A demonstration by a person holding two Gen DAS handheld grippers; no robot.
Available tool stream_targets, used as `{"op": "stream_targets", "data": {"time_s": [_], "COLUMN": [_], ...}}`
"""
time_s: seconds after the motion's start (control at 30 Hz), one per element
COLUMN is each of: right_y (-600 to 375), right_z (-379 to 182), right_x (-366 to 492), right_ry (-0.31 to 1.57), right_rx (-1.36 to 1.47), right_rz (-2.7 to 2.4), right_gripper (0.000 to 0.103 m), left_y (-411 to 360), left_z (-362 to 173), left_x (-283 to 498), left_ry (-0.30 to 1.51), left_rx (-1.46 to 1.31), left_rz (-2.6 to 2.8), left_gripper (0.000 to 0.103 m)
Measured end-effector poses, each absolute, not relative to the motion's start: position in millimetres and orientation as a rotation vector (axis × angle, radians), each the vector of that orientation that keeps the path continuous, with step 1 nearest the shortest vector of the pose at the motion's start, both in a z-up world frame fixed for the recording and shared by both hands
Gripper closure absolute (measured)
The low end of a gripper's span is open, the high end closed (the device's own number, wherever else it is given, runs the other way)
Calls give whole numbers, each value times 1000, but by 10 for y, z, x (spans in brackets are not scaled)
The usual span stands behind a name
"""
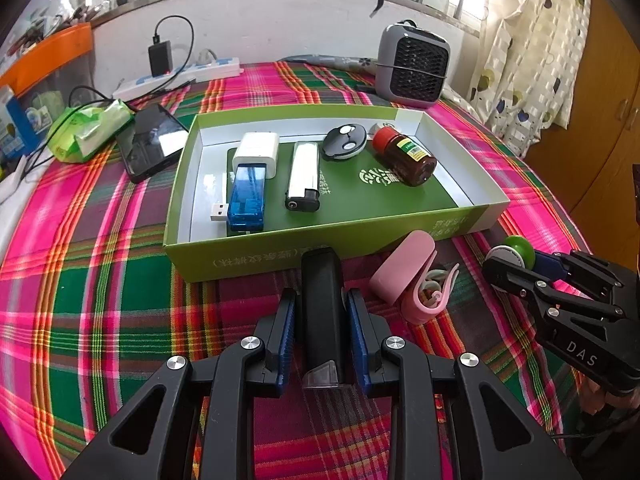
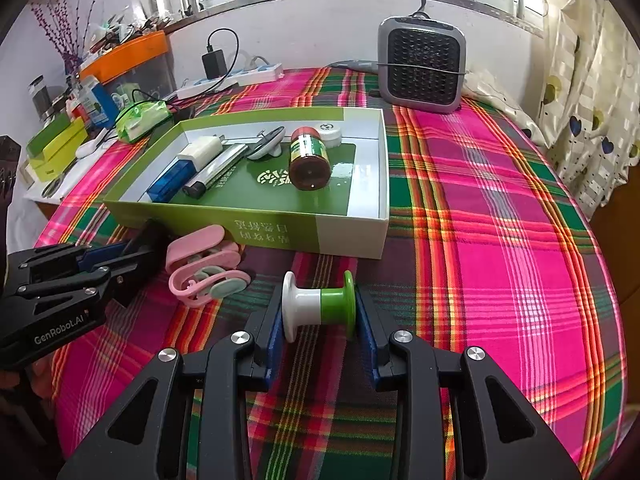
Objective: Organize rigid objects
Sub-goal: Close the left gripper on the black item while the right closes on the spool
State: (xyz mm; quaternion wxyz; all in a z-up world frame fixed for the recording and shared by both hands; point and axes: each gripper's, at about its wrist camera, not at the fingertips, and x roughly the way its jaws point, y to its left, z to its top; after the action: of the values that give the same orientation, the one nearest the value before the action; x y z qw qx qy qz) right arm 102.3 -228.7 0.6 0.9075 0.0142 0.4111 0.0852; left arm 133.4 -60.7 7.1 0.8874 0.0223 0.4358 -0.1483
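In the left wrist view, the left gripper (image 1: pixel 322 320) was closed on a black block (image 1: pixel 322 312) with a clear end cap, its blue pads (image 1: pixel 286 330) pressed to the block's two sides just above the plaid cloth (image 1: pixel 100 280). The block's far end reached the near wall of the green box (image 1: pixel 248 258). Inside the box lay a blue USB stick (image 1: pixel 246 198) overlapping a white charger (image 1: pixel 256 152), then a white lighter (image 1: pixel 303 178), a round remote (image 1: pixel 344 141) and a brown bottle (image 1: pixel 404 154) with a red cap, lying on its side. A pink clip (image 1: pixel 410 280) lay on the cloth just right of the block, in front of the box. At the right edge the right gripper (image 1: pixel 516 262) held a green and white spool (image 1: pixel 514 254). A phone (image 1: pixel 150 142) and a green packet (image 1: pixel 86 130) lay left of the box, and a grey fan (image 1: pixel 414 66) stood behind it. In the right wrist view, the right gripper (image 2: pixel 320 316) clamped the spool (image 2: pixel 318 306) sideways, white flange against the left pad and green flange against the right, close over the cloth (image 2: pixel 500 240) in front of the box (image 2: pixel 352 236). The bottle (image 2: pixel 309 158) lay near the box's right end, with the remote (image 2: pixel 268 144), lighter (image 2: pixel 218 170), charger (image 2: pixel 200 150) and stick (image 2: pixel 170 180) ranged to its left. The clip (image 2: pixel 206 264) lay on the cloth between the two grippers, and the left gripper (image 2: pixel 140 248) showed at the left edge, gripping the dark block (image 2: pixel 150 236).
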Motion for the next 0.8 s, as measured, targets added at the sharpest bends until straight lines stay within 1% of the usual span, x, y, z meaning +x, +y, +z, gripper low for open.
{"op": "stream_targets", "data": {"time_s": [0.8], "right_y": [-2251], "right_z": [156], "right_x": [916], "right_ry": [798], "right_rx": [28], "right_rz": [187], "right_gripper": [70], "left_y": [-568], "left_z": [254], "left_x": [1202], "left_ry": [860], "left_rx": [39], "left_rz": [-306], "left_gripper": [80]}}
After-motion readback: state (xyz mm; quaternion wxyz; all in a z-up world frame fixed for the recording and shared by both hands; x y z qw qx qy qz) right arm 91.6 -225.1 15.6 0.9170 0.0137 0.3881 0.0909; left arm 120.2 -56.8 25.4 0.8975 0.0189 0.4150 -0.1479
